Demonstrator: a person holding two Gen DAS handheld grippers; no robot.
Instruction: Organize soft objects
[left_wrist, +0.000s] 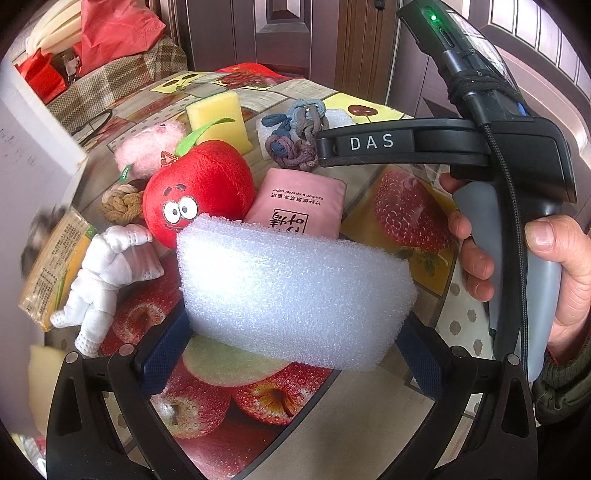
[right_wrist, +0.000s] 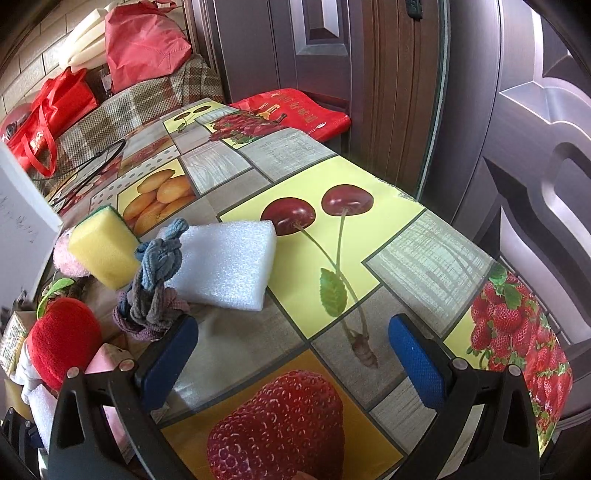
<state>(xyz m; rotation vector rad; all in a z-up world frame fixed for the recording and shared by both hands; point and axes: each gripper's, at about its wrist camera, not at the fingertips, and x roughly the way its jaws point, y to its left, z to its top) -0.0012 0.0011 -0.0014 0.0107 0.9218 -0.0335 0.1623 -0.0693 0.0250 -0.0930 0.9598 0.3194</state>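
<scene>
My left gripper (left_wrist: 291, 343) is shut on a white foam block (left_wrist: 291, 288) and holds it above the fruit-print table (left_wrist: 399, 398). Behind it lie a red plush apple (left_wrist: 199, 192), a white plush figure (left_wrist: 107, 273), a pink tissue pack (left_wrist: 299, 203), a pink fluffy toy (left_wrist: 147, 146), a yellow sponge (left_wrist: 218, 118), a tan rope knot (left_wrist: 122, 205) and a blue-purple knotted rope (left_wrist: 295, 136). My right gripper (right_wrist: 291, 354) is open and empty above the table, right of the knotted rope (right_wrist: 155, 284). A second white foam block (right_wrist: 225, 262) lies beyond it, beside the yellow sponge (right_wrist: 103, 247) and plush apple (right_wrist: 62, 339).
A white box (left_wrist: 29, 155) stands at the left edge. A yellow snack packet (left_wrist: 55, 269) lies by the plush figure. Red bags (right_wrist: 140, 44) sit on a checked seat behind the table. Dark doors (right_wrist: 369, 55) stand beyond the table's far edge.
</scene>
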